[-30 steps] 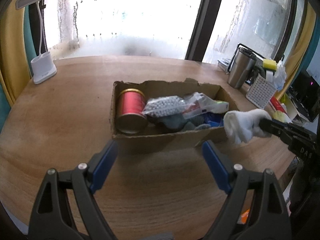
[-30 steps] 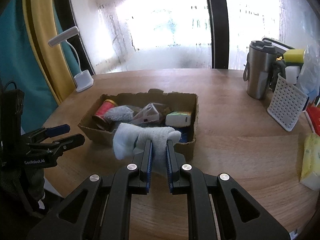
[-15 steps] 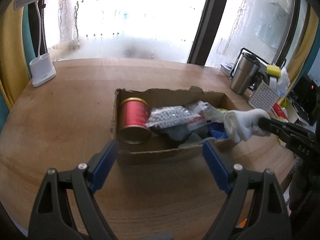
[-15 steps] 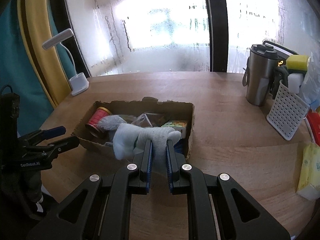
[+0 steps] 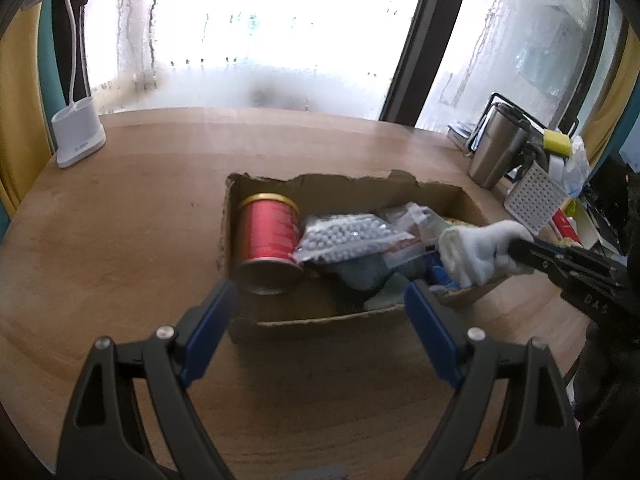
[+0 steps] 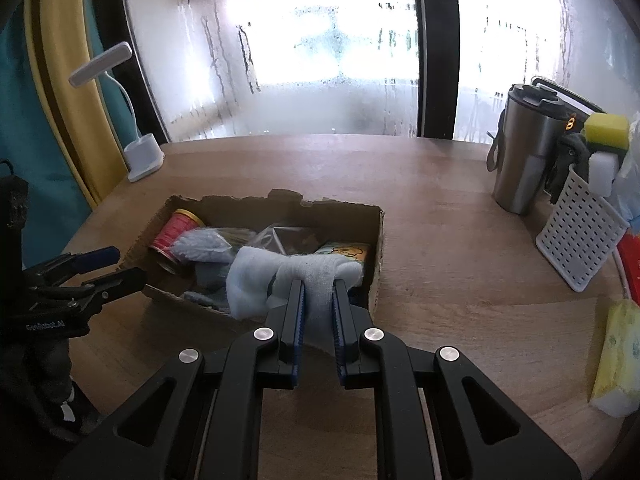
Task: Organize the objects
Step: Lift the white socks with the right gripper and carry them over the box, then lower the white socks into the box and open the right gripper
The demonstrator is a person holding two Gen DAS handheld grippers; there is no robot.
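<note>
Right claw [image 6: 318,300] clamped on a rolled white sock [image 6: 304,276], held over the near-right corner of the torn cardboard box [image 6: 378,236] on the wooden counter [image 6: 440,208]. Left claw [image 5: 320,308] wide open w/ nothing in it, hovering at the box's near wall. Inside the box: red can [image 5: 270,236] on its side at the left end, bag of small grey beads [image 5: 346,236] next to it, grey cloth underneath, misc. packets. Steel tumbler [image 6: 524,156] & white perforated basket [image 6: 576,236] stand well apart to the right; white desk lamp [image 5: 78,136] far left.
</note>
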